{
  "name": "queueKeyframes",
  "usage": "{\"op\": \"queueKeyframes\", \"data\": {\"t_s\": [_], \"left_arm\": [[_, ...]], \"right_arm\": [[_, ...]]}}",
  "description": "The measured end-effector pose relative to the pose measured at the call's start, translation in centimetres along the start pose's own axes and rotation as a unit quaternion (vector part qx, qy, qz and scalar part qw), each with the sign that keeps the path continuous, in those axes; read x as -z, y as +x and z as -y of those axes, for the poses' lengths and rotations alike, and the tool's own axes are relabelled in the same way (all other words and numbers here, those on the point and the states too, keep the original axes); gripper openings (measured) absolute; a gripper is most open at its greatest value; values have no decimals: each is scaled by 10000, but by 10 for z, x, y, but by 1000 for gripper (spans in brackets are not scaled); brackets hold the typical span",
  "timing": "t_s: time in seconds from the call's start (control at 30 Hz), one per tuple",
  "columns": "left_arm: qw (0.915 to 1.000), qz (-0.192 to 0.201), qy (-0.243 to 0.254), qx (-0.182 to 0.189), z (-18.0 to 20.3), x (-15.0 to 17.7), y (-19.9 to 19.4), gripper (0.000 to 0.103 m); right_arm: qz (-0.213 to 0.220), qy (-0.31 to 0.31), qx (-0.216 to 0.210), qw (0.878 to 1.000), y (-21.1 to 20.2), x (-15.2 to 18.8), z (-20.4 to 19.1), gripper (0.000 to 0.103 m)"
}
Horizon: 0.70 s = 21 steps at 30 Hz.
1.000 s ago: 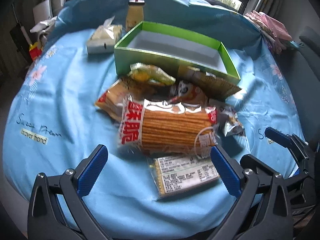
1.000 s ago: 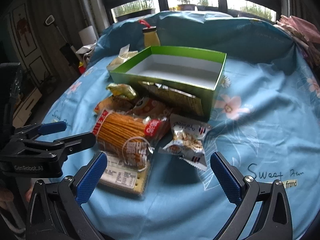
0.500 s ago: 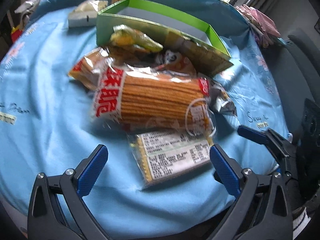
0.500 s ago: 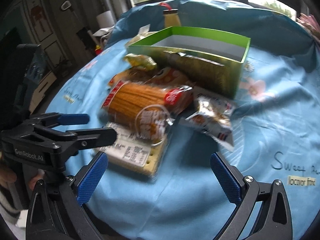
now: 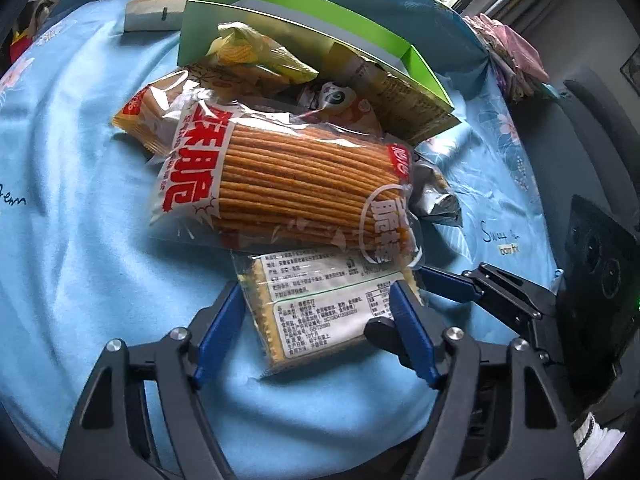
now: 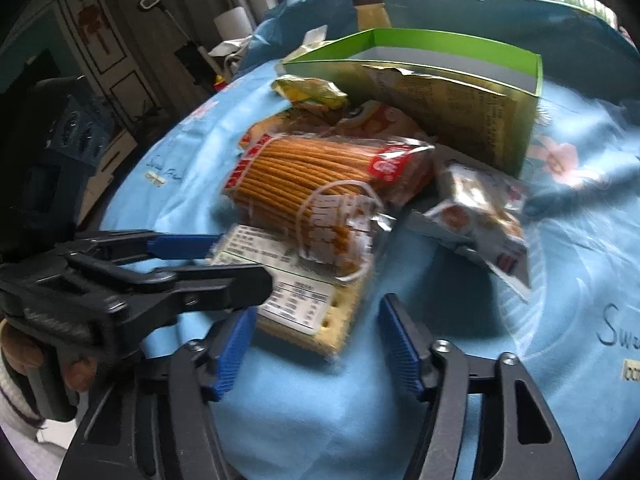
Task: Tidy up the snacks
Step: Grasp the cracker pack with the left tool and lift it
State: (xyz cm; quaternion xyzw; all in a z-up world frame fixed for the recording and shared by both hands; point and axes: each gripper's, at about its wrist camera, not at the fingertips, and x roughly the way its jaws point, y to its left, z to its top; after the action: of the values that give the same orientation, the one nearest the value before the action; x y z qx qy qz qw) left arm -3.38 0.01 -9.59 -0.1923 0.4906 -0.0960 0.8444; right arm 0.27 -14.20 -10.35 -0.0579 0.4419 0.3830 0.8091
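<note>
The cracker packet [image 5: 320, 312] is bracketed by the left hand-held gripper [image 5: 316, 320], jaws just closing, pads seemingly touching its edges. The right hand-held gripper [image 6: 316, 344], also closing, is held unclenched just beside the packet's corner.

We see the left tongs [image 5: 318, 312] with jaws that have just been closing, their blue pads on either side of a clear cracker packet [image 5: 328, 308] lying label up on the blue cloth [image 5: 80, 220]. A bag of orange biscuit sticks [image 5: 288, 184] overlaps its far end. Behind sits a green box [image 5: 320, 32]. The right tongs [image 5: 452, 284] reach in from the right.
</note>
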Motion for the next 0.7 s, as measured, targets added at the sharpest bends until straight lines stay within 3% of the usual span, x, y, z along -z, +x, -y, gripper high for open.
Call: {"op": "queueKeyframes", "data": {"t_s": [0.2,0.33,0.7], "left_arm": [[9999,31,-119,26,-6,2,-4,63],[9999,18,-113,-27,-4,4,-11,63],[9997,141,89,-171,14,19,-40,63]], "right_arm": [[82,44,-44,9999,0,4,-2,55],[132,136,-9,9998,-7,6,-3,49],[231,333,-22,9992,-28,19,-20,44]]}}
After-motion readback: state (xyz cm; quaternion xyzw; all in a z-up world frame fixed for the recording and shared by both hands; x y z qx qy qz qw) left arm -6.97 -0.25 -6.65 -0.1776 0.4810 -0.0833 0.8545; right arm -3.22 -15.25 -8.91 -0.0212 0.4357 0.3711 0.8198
